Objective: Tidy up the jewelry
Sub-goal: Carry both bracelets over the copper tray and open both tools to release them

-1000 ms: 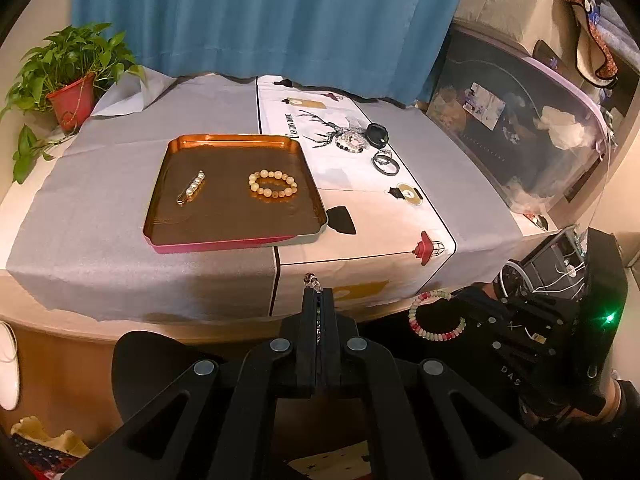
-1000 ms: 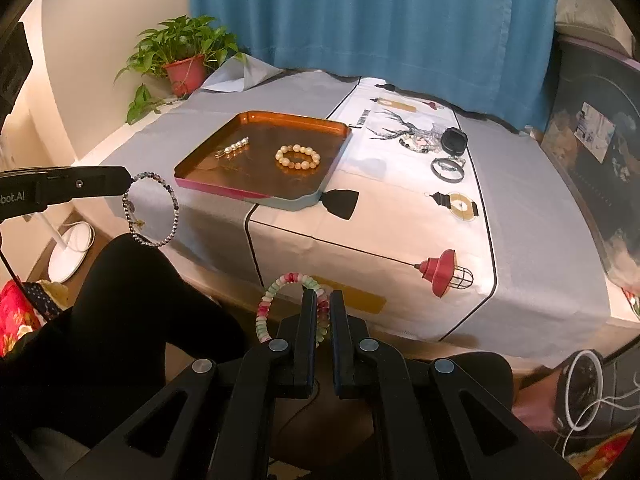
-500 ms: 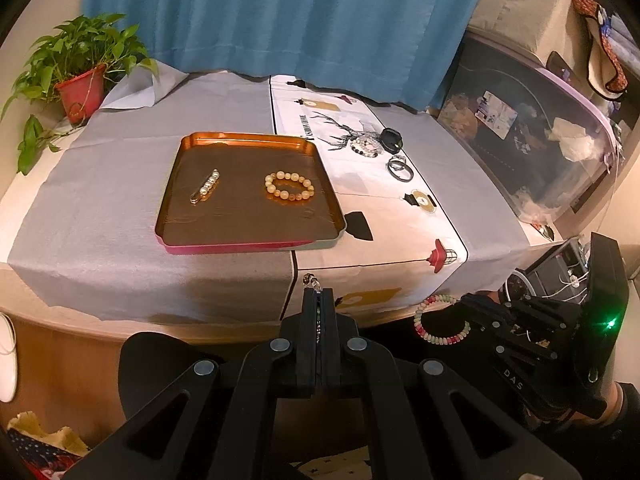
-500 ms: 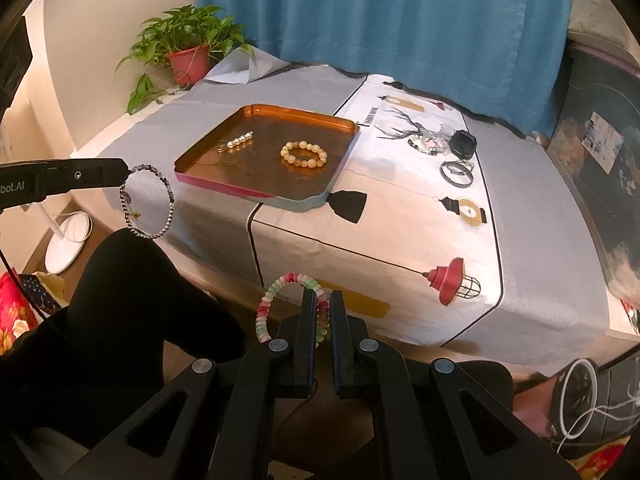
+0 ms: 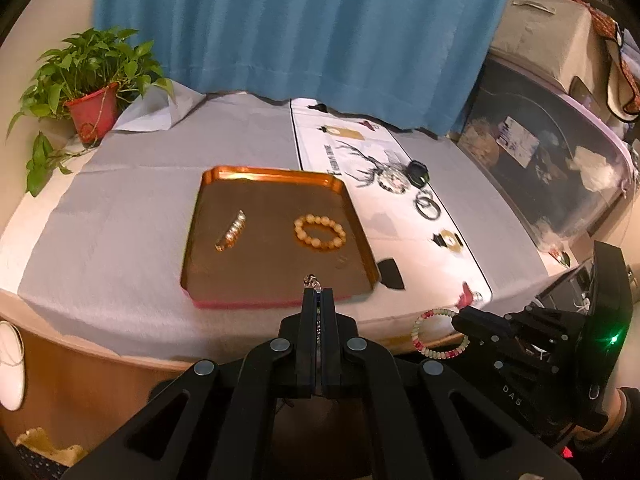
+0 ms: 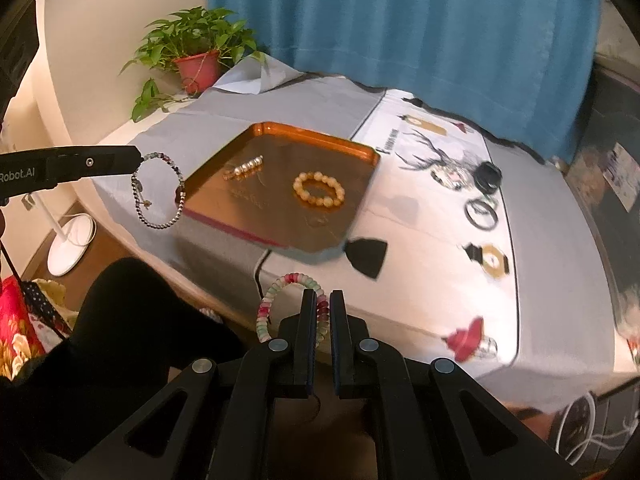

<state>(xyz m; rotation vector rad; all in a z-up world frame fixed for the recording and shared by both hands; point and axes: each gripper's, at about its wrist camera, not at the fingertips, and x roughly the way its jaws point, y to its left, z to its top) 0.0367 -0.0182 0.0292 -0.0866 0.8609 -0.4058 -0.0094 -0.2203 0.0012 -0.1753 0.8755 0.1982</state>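
Observation:
An orange tray (image 5: pixel 276 178) (image 6: pixel 320 142) lies on the grey cloth and holds a yellow bead bracelet (image 5: pixel 319 232) (image 6: pixel 319 189) and a pearl hair clip (image 5: pixel 231 231) (image 6: pixel 243 168). My left gripper (image 5: pixel 317 292) (image 6: pixel 138 156) is shut on a thin dark bead bracelet (image 6: pixel 159 191), which hangs in the air before the table's near-left edge. My right gripper (image 6: pixel 323 294) (image 5: pixel 456 318) is shut on a pink-green bead bracelet (image 6: pixel 276 300) (image 5: pixel 438 334), held in front of the table edge.
On the white printed runner lie a patterned bracelet (image 6: pixel 448 174), a black round case (image 6: pixel 489 176) and dark bangles (image 6: pixel 482 213). A potted plant (image 6: pixel 196 60) stands at the far left corner. A blue curtain hangs behind. A clear storage box (image 5: pixel 552 168) stands to the right.
Both grippers have moved forward toward the table with their bracelets; the tray looms larger in both views. Both stay shut.

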